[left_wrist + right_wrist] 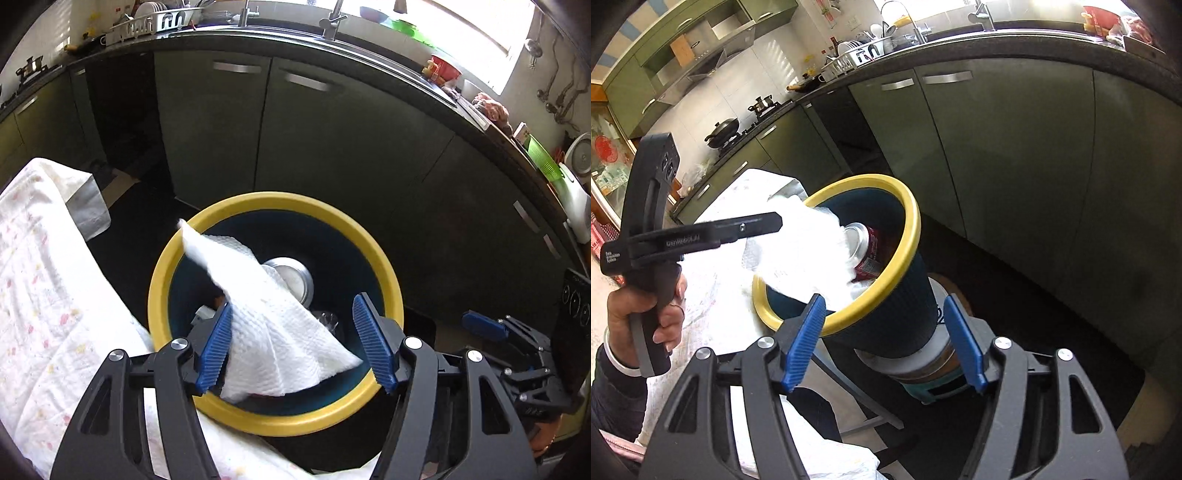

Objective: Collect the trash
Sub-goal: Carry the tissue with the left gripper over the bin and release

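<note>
My left gripper (293, 341): blue pads spread wide, nothing pinched. The paper towel (273, 325) hangs in the gap, brushing or lying just against the left pad (216, 350) and apart from the right one; I cannot tell whether it clings to the pad or is already free. Its long axis runs diagonally, upper corner over the far-left rim of the bin (384, 266), lower corner near the near-right rim. Most of the sheet sits inside the yellow ring, directly under my fingers.

Below the towel, in the bin: a drinks can (295, 277) on its side, red label seen from the right wrist view (868, 254).

My right gripper (884, 341): also spread, empty, low beside the bin's outer wall (897, 317), nearer its base than its mouth. The left is plainly the hand over the opening.

Cloth-covered table (44, 280) touches the bin's left side.

Judgement: the drop is the step in hand; the upper corner could catch on the rim.
</note>
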Available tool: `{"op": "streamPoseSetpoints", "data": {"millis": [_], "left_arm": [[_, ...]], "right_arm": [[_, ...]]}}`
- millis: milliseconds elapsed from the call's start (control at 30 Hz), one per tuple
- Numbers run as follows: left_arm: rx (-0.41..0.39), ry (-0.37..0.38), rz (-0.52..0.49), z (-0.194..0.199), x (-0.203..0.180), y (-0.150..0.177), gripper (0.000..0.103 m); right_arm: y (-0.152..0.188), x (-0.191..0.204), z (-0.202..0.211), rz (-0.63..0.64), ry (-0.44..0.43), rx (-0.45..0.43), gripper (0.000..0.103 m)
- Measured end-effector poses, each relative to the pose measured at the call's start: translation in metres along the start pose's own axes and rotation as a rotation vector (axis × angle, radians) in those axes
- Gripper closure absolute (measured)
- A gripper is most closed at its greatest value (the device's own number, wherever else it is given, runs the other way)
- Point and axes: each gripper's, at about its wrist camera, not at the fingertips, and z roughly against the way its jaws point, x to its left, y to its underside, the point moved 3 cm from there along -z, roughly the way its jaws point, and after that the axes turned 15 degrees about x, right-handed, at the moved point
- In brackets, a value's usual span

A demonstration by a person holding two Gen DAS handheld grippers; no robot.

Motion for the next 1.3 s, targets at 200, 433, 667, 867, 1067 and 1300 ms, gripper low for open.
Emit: {"op": "streamPoseSetpoints", "data": {"millis": [200,433,667,867,1067,1300], "left_arm": [[-0.095,0.072,0.050,0.059,0.011,0.032,0.029],[-0.180,0.105,-0.063,0.104,-0.005,0.046,0.017],[-0.083,0.147,-0.117,0.093,-0.026,-0.002,0.021],[0.125,0.024,-0.134,0.055,-0.031,-0.019,0.005],[0.319,0.196,0.077,-0.004,0.013,0.001,0.017],[0.001,0.272,0.039,0.096,0.006,0.012,0.010]], "right_arm": [[0.000,0.011,-0.003,0.016,-0.001,0.003,0.039],[-0.003,0.031,-0.003,0.050,0.006,0.001,0.039],[0.004,0.036,0.013,0.074,0.019,-0.020,0.037],[0.002,0.020,0.006,0.033,0.004,-0.008,0.036],[0.005,0.017,0.000,0.033,-0.025,0.002,0.036],[0.004,0.024,0.001,0.052,-0.034,-0.006,0.036]]}}
